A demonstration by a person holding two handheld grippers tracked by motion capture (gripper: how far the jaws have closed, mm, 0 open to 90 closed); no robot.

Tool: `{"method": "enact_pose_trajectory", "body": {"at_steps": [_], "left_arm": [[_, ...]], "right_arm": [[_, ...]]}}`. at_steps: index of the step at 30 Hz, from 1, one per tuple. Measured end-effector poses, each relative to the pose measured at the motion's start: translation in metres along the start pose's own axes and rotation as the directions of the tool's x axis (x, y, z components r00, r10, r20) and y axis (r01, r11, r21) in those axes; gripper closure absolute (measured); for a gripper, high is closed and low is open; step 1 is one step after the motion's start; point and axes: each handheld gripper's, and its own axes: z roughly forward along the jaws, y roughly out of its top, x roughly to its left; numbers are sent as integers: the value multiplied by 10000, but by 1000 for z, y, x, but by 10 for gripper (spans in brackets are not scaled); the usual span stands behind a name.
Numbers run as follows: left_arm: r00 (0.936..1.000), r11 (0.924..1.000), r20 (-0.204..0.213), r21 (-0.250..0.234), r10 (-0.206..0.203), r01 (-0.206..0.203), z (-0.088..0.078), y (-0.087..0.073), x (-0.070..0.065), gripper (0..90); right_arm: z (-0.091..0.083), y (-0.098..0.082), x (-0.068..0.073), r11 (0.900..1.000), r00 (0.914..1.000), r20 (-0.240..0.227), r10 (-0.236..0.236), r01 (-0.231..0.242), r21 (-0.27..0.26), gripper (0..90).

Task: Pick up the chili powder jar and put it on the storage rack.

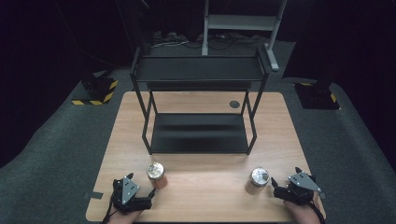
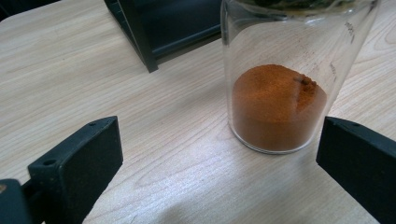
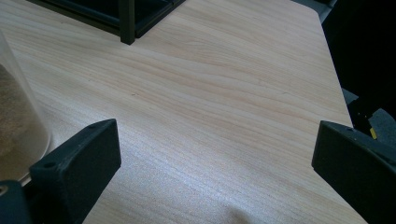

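You are working below the black shelf rack (image 1: 198,112) on the table (image 1: 280,140), facing two glass jars: the orange-powder jar (image 2: 280,102) near your left gripper (image 1: 140,198), the pale-powder jar (image 1: 258,179) beside your right gripper (image 1: 280,186). Both will likely be slick, rigid, breakable and light, so grip mid-body. Both jaw pairs are gaping wide, holding nothing.
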Motion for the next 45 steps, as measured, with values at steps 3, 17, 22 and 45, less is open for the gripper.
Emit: {"method": "enact_pose_trajectory", "body": {"at_steps": [3, 17, 22, 45], "left_arm": [[9999, 10000, 38, -1, -98, 98, -2, -1, 2, 6], [9999, 9963, 125, -851, -103, 113, -25, 6, 3, 6], [9990, 9937, 275, -1049, -356, 383, -30, 6, 4, 6], [9954, 9828, 780, -1714, -565, 692, -37, 13, 2, 5]], "right_arm": [[0, 0, 0, 10000, 10000, 19, 8, -8, -4, 3], [0, 1, -1, 10000, 10000, -41, -10, 10, 34, 3], [0, 1, 1, 10000, 10000, 5, -48, 48, 34, 3], [0, 0, 0, 10000, 10000, 8, 34, -34, 8, 3]]}}
